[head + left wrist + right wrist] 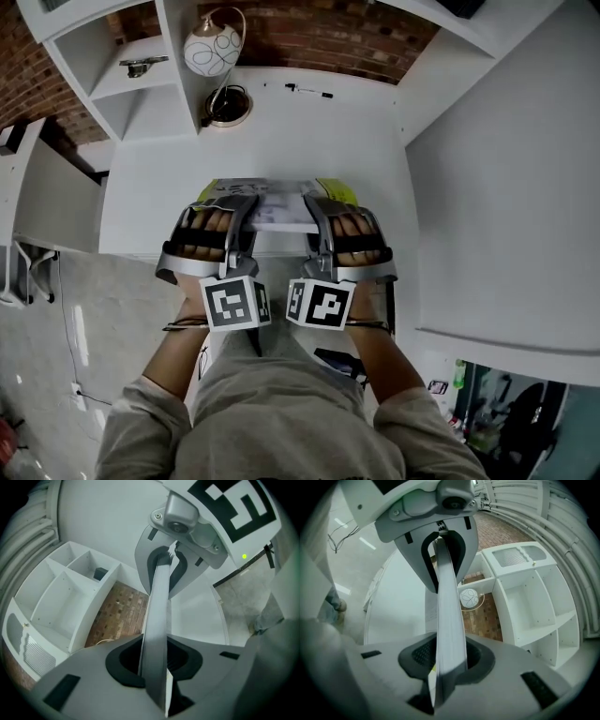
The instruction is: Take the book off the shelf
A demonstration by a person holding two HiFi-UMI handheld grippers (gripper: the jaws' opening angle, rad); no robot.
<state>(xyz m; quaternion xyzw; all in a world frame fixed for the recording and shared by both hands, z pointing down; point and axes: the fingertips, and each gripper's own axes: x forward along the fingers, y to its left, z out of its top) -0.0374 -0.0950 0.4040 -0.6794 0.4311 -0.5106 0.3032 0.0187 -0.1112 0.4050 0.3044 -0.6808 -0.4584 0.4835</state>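
**Book (274, 201) off the shelf (112, 89), held in two grippers**

Head view: a person holds the left gripper (236, 208) and the right gripper (323, 211) side by side over the near edge of a white bench (309, 131). The book lies level between them, with its yellow-green cover showing at either side. The white shelf stands well apart at the far left, beside a round patterned lamp (213, 49). Whether the book touches the bench cannot be told.

Left gripper view: the jaws are clamped on the book's thin edge, which runs on to the right gripper beyond.

Right gripper view: these jaws are likewise closed on the page block, with the pads pressing both faces.

By the look of it, the removal itself is done. What seems left is to set the book down and let go.
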